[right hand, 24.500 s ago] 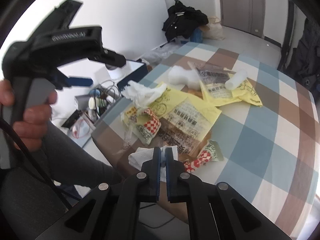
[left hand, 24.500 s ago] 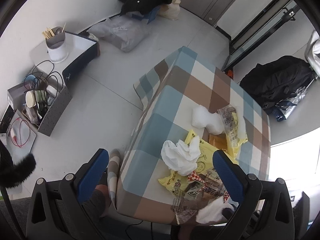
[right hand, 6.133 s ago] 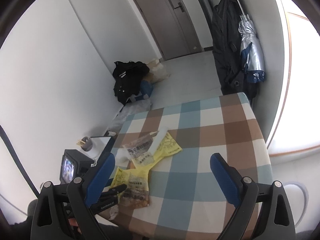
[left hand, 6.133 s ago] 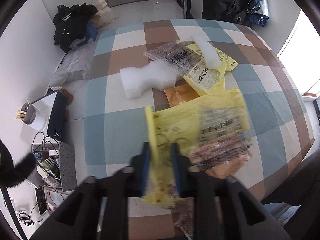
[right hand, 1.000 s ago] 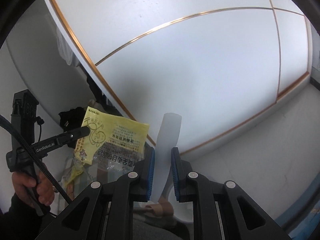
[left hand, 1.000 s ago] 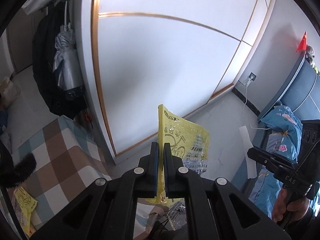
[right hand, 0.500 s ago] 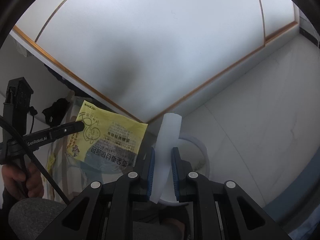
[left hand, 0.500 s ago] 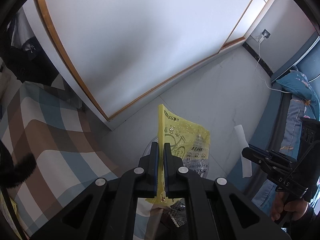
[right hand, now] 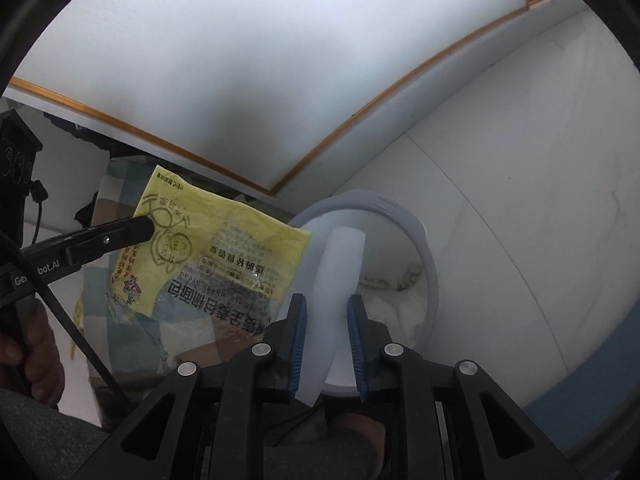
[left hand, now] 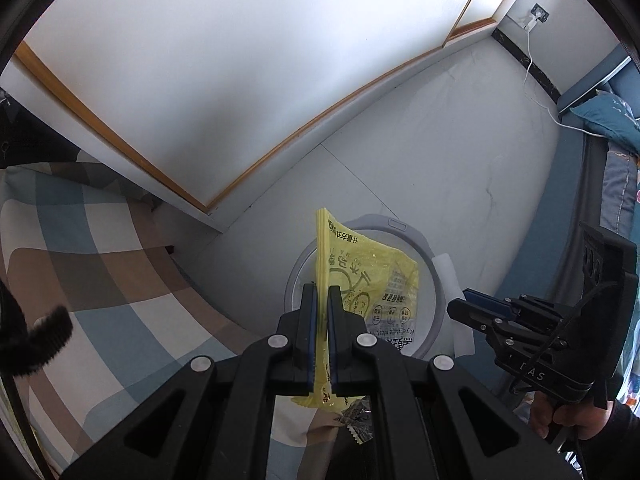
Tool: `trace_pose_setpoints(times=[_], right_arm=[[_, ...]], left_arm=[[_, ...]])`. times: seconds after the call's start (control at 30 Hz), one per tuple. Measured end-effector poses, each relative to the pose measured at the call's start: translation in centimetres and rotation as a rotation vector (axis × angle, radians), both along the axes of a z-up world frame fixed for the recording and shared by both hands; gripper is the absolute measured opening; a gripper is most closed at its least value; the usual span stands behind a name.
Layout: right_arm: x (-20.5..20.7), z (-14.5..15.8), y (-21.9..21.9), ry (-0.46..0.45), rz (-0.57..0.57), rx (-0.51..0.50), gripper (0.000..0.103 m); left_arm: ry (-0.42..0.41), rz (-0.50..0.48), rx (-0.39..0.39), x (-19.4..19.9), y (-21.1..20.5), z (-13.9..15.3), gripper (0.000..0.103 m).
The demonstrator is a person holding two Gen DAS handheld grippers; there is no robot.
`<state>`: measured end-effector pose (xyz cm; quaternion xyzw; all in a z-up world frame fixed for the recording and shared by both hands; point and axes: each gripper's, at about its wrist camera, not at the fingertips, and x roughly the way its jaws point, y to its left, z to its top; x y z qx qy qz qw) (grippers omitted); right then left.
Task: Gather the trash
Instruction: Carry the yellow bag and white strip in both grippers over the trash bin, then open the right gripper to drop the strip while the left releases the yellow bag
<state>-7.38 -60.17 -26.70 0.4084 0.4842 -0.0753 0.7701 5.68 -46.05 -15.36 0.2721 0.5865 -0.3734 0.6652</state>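
My left gripper (left hand: 321, 292) is shut on a yellow printed food wrapper (left hand: 372, 280) and holds it upright above a round white trash bin (left hand: 434, 312) on the floor. The wrapper (right hand: 224, 252) and the left gripper (right hand: 148, 226) also show in the right wrist view. My right gripper (right hand: 326, 304) is shut on a white foam stick (right hand: 336, 292) and holds it over the bin's rim (right hand: 424, 248). White and yellow trash (right hand: 396, 284) lies inside the bin. The right gripper (left hand: 476, 304) shows at the right of the left wrist view, with the foam stick (left hand: 450, 276) in it.
The table with a checked blue, brown and white cloth (left hand: 80, 264) stands at the left of the bin. A white wall with an orange trim (left hand: 256, 160) runs behind. A blue bed (left hand: 608, 120) stands at the far right, with a white cable (left hand: 536, 80) along the floor.
Both grippers have tilted down and come closer to the bin, which now fills more of both views. Each still holds its piece of trash.
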Motion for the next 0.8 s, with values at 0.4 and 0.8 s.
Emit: trace_pose_setpoints(times=[0.4,0.8], right_arm=[[1.0,-1.0,-1.2,0.008,0.001,0.034,0.037],[-0.4,-0.4,-2.2,-0.006,-0.060,0.001,0.056]], left_arm=[[0.045,0.023,0.042,0.9,-0.5,-1.4,0.001],[0.114,0.045,0.055,0.6,-0.8,-2.6,0.001]])
